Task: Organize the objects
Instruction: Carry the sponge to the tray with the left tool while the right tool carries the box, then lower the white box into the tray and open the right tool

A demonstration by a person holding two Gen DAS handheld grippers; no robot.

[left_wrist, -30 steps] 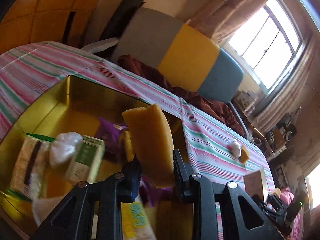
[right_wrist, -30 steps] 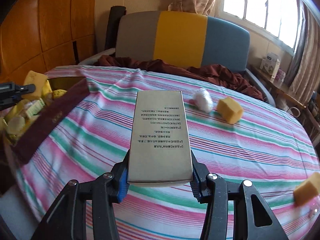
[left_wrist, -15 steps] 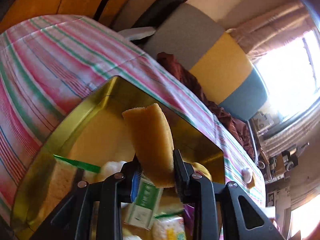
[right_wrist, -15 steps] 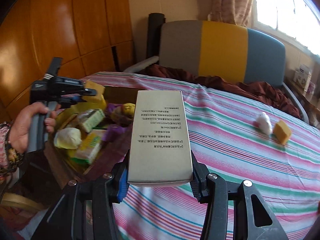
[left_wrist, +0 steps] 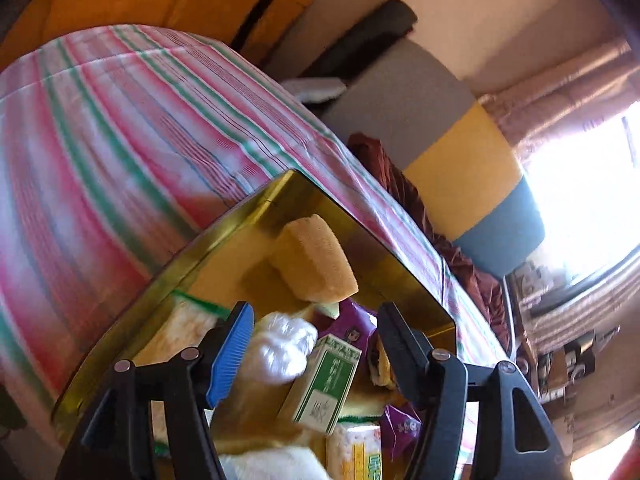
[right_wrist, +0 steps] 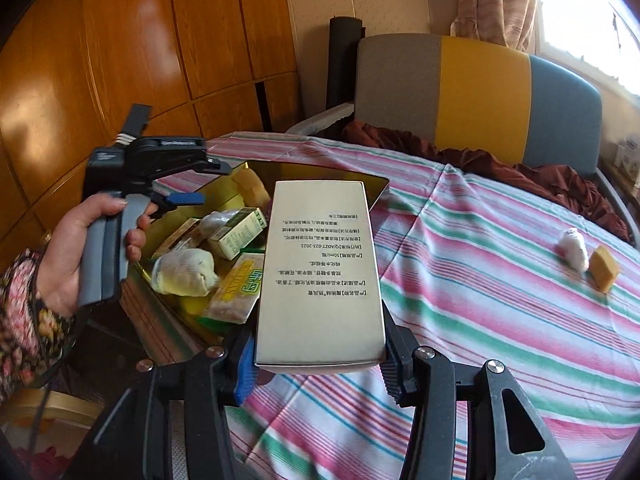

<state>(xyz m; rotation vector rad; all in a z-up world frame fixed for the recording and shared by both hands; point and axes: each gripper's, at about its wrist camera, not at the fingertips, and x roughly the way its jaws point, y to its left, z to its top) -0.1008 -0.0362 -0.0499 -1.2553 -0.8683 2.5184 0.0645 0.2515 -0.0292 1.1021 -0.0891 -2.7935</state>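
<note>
Gold tin (left_wrist: 224,236) at frame centre holds the yellow sponge (left_wrist: 314,260), lying free beyond the left gripper (left_wrist: 312,344), whose jaws are opening with nothing clamped. Lower centre, the right gripper (right_wrist: 316,356) clamps a silver box (right_wrist: 320,280) above the striped tablecloth (right_wrist: 480,280).

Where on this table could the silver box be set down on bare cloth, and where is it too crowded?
Free: the striped cloth between the gold tin and the white wad with the yellow block beside it; also near the right gripper holding the silver box. Crowded: inside the tin, packed with packets and the sponge.
</note>
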